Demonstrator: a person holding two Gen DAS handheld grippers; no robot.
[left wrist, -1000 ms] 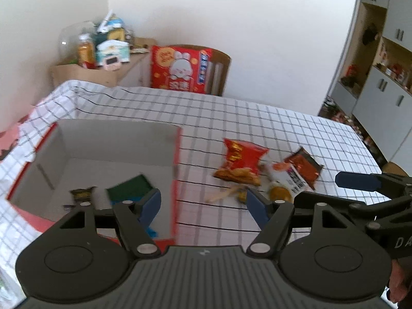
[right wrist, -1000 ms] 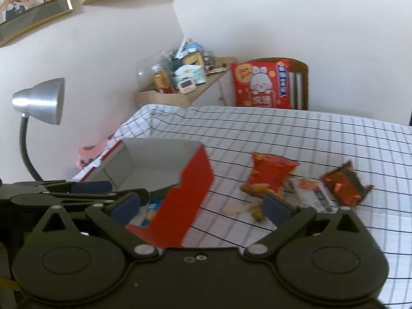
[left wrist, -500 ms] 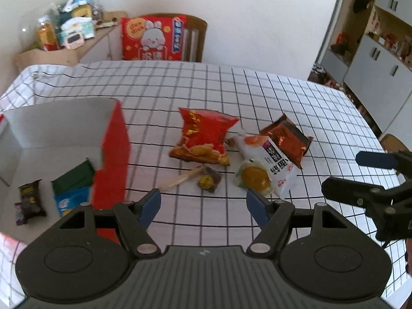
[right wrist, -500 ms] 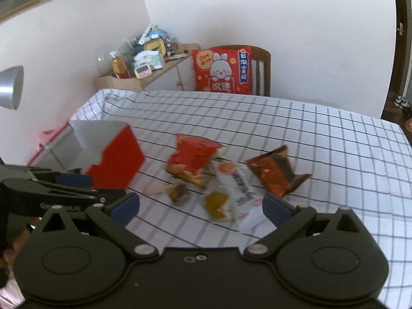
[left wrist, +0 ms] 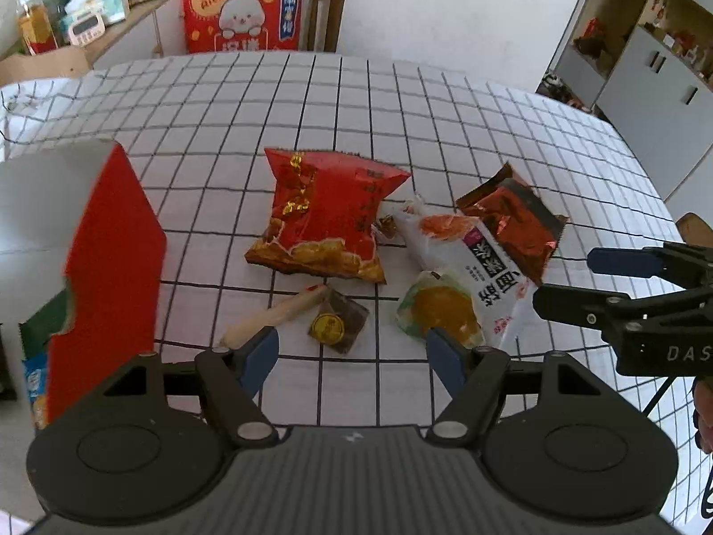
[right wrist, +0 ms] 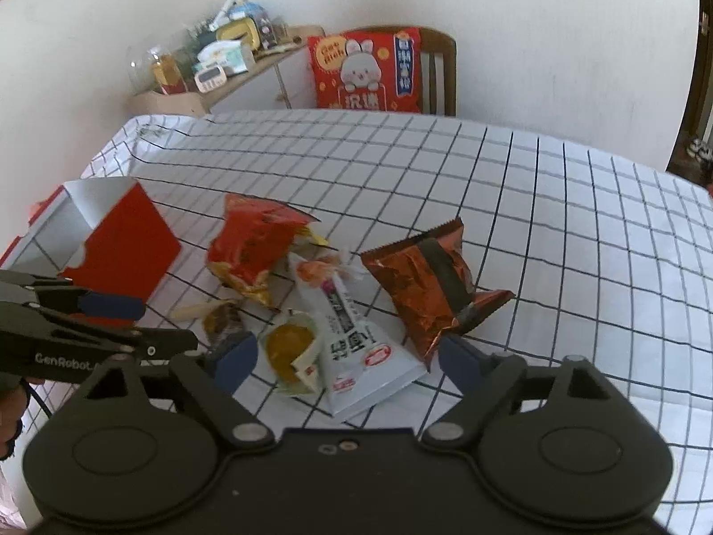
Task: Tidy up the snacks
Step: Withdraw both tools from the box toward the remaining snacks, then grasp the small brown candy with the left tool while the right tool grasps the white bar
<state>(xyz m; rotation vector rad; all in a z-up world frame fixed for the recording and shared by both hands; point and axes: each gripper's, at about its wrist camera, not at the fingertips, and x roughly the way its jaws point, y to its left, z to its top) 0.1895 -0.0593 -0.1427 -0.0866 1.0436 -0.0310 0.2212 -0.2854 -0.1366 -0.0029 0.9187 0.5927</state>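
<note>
Snacks lie in a cluster on the checked tablecloth: a red chip bag (left wrist: 327, 218) (right wrist: 254, 245), a white packet (left wrist: 472, 263) (right wrist: 356, 334), a copper foil bag (left wrist: 512, 218) (right wrist: 428, 281), a yellow cake packet (left wrist: 441, 307) (right wrist: 289, 347), a small dark sachet (left wrist: 336, 323) and a pale stick (left wrist: 276, 314). A red box (left wrist: 111, 276) (right wrist: 120, 245) with a white inside stands at the left and holds small packets. My left gripper (left wrist: 352, 354) is open just before the sachet. My right gripper (right wrist: 347, 359) is open over the white packet.
A chair with a red rabbit cushion (left wrist: 245, 13) (right wrist: 365, 71) stands at the table's far edge. A cluttered side shelf (right wrist: 214, 67) is at the back left. Cabinets (left wrist: 646, 58) stand to the right. The tablecloth (right wrist: 579, 223) is bare at the right.
Both grippers have swung right from the red box to the snack cluster and come closer to it. Both stay open and empty.
</note>
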